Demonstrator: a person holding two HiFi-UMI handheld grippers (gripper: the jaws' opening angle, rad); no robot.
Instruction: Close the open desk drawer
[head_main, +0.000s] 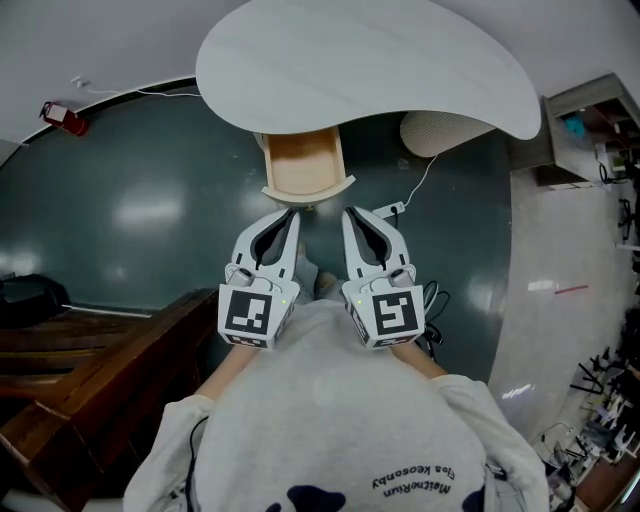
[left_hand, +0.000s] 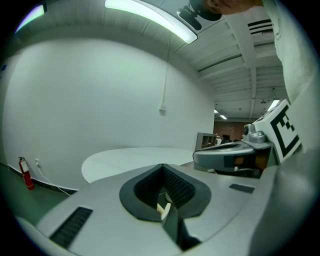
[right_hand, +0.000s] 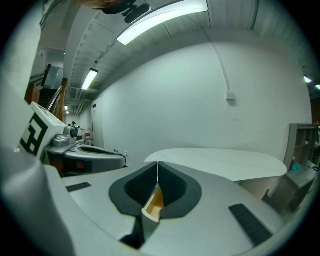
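An open pale wooden drawer (head_main: 304, 163) sticks out from under the white rounded desk top (head_main: 370, 60), and its inside looks empty. Its curved front (head_main: 308, 191) faces me. My left gripper (head_main: 290, 213) and right gripper (head_main: 349, 212) are held side by side, both shut and empty. Their tips point at the drawer front from just below it; I cannot tell whether they touch it. In the left gripper view the left gripper (left_hand: 162, 166) has its jaws together, with a sliver of the drawer (left_hand: 164, 209) behind them. The right gripper (right_hand: 158, 164) frames the drawer (right_hand: 152, 202) the same way.
Dark wooden steps (head_main: 90, 360) lie at the lower left. A red fire extinguisher (head_main: 62, 117) sits by the far wall. A white cable with a plug block (head_main: 393, 209) runs across the dark floor right of the drawer. A shelf unit (head_main: 585, 125) stands at the right.
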